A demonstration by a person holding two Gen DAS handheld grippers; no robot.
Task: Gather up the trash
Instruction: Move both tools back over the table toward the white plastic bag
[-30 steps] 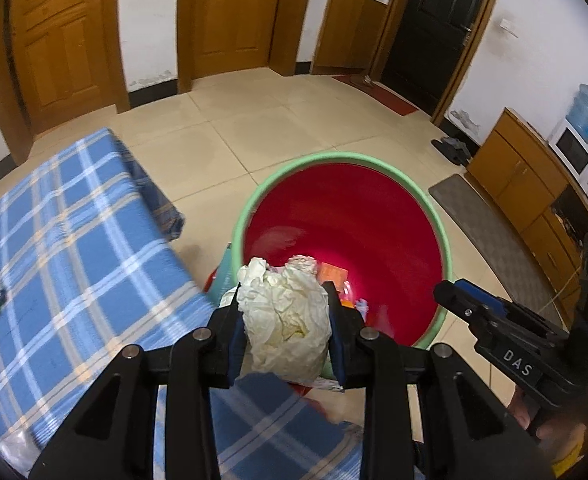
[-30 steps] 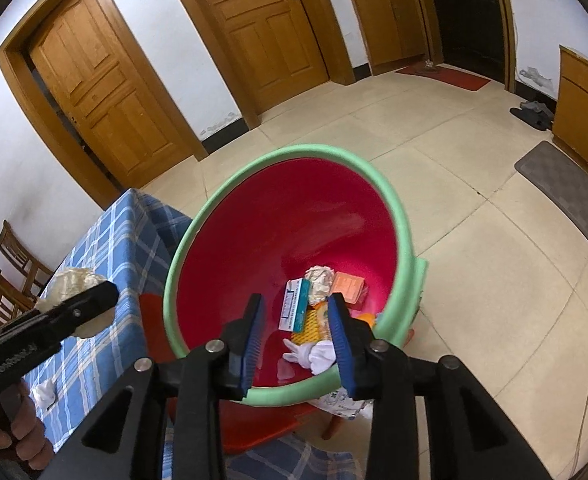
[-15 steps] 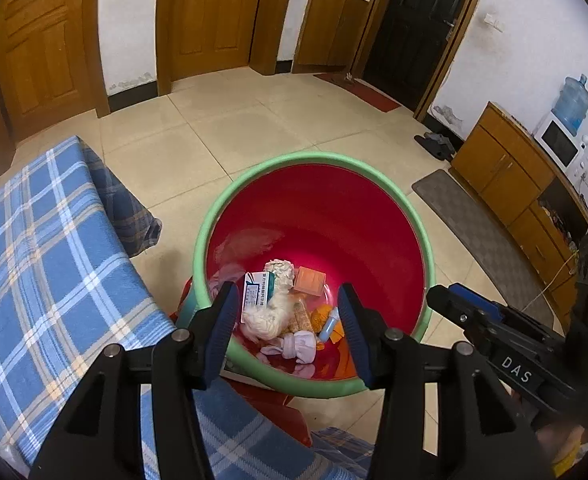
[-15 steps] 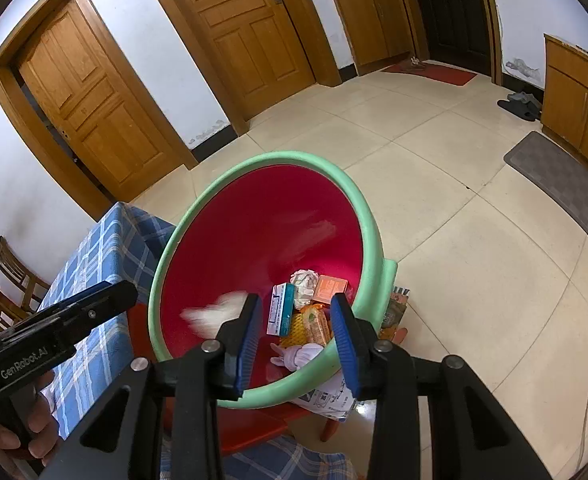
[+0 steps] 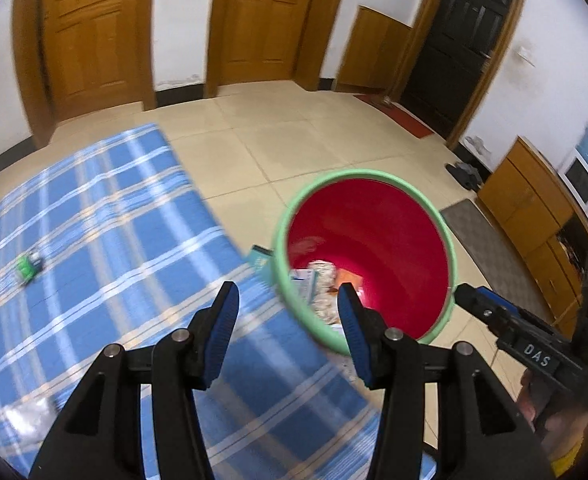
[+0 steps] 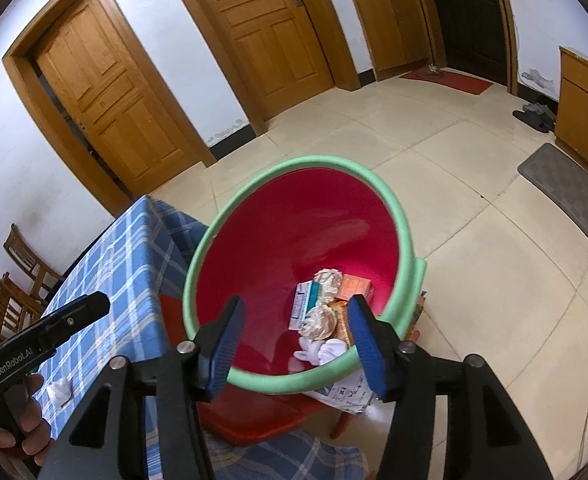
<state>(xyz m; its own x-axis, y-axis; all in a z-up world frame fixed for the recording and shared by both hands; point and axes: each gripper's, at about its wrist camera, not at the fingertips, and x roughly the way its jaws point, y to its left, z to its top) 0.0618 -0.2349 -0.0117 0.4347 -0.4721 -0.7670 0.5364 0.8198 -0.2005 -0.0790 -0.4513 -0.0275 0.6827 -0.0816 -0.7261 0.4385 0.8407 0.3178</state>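
Note:
A red bin with a green rim stands beside the table with the blue checked cloth. Inside lie a crumpled paper ball, boxes and other trash. My left gripper is open and empty over the table's edge, left of the bin. My right gripper is open and empty above the bin's near rim. A small green item lies on the cloth at the left. A white scrap lies on the cloth too.
The bin rests on a red stool. Wooden chairs stand left of the table. Wooden doors line the far wall. A cabinet with a microwave stands at the right, a grey mat on the floor.
My left gripper opened and dropped the crumpled paper ball into the bin, then swung left over the table. My right gripper stayed open above the bin.

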